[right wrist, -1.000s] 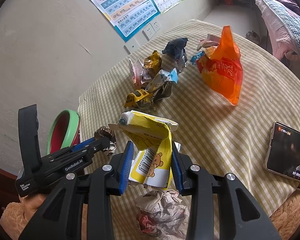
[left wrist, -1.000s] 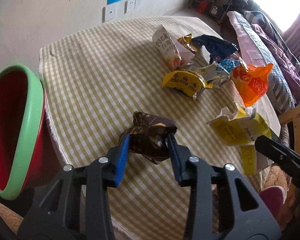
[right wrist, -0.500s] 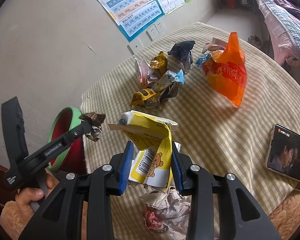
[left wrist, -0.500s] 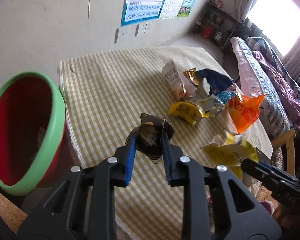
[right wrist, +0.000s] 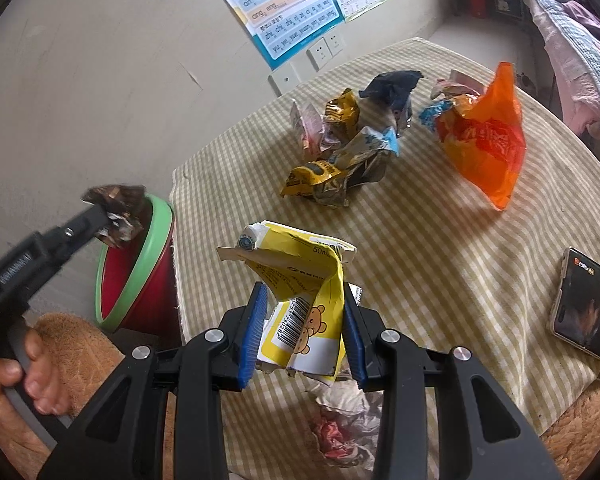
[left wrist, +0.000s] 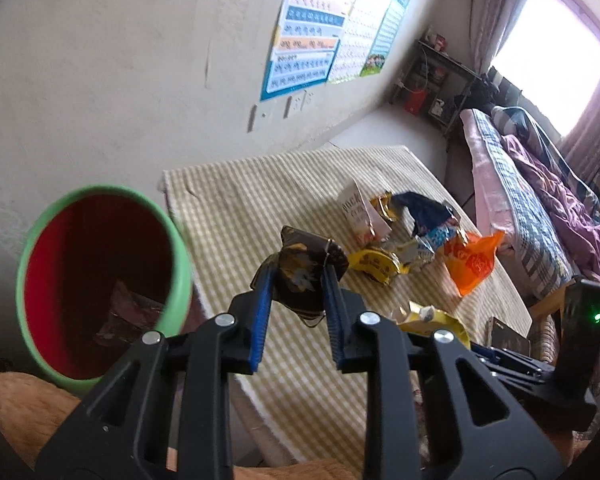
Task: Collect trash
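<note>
Left tool: pinched a crumpled dark brown wrapper, held in the air beside the bin's rim.
Right tool: clamped a torn yellow carton above the bench.
Bin: red with a green rim, beside the bench edge, a scrap inside.
Bench: wrappers, an orange bag, a phone.

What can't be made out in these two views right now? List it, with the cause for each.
- Contents of the bin: left wrist view shows one dim, shadowed wrapper at the bottom; right wrist view shows the bin edge-on.
- Dark wrapper print: motion-blurred in both views.
- Phone: cut by the right wrist frame edge, screen blurred.
- Crumpled paper: partly behind the right gripper and its yellow carton.
</note>
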Tool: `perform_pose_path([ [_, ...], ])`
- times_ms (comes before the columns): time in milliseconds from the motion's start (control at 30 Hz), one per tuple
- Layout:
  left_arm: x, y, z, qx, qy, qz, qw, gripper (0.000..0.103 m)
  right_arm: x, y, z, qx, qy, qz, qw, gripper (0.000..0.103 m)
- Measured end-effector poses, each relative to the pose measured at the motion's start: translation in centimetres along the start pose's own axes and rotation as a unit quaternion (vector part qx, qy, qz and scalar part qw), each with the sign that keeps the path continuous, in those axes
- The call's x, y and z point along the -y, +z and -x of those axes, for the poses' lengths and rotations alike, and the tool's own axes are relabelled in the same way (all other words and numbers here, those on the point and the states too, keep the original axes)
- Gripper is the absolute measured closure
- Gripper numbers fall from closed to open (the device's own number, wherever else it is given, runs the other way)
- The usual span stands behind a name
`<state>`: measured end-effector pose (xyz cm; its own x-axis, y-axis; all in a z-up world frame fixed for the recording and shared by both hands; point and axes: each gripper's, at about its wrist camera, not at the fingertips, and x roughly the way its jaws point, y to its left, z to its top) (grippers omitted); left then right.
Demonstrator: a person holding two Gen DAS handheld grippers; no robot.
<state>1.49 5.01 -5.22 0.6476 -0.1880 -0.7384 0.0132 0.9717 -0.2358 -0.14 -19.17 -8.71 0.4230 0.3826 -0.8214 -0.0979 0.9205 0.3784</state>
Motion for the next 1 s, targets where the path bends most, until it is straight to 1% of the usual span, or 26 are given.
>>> perform_pose_path([
  [267, -2.6, 1.2, 2.6, 0.027, 0.02, 0.01, 0.9994, 0.079, -1.9, 0.5, -0.9, 0.0, 0.001, 0.021, 1.0, 0.068],
  [567, -6.7, 1.0, 3.2, 0.025, 0.048, 0.049, 0.9973, 0.079, -6.3, 1.5, -3.3, -0.018, 0.031, 0.07, 0.997, 0.068],
  [733, -7.9, 0.9, 3.7, 0.023, 0.056, 0.054, 0.9967, 0.079, -9.0, 2.3, -4.6, -0.021, 0.052, 0.089, 0.994, 0.068],
  [867, -9.1, 1.0, 4.0, 0.02, 0.058, 0.066, 0.9959, 0.079, -10.8, 2.9, -5.2, -0.021, 0.068, 0.099, 0.993, 0.068],
  [1000, -10.2, 1.3, 4.6, 0.024, 0.07, 0.071, 0.9947, 0.079, -12.2, 3.6, -5.5, -0.019, 0.083, 0.103, 0.991, 0.068],
])
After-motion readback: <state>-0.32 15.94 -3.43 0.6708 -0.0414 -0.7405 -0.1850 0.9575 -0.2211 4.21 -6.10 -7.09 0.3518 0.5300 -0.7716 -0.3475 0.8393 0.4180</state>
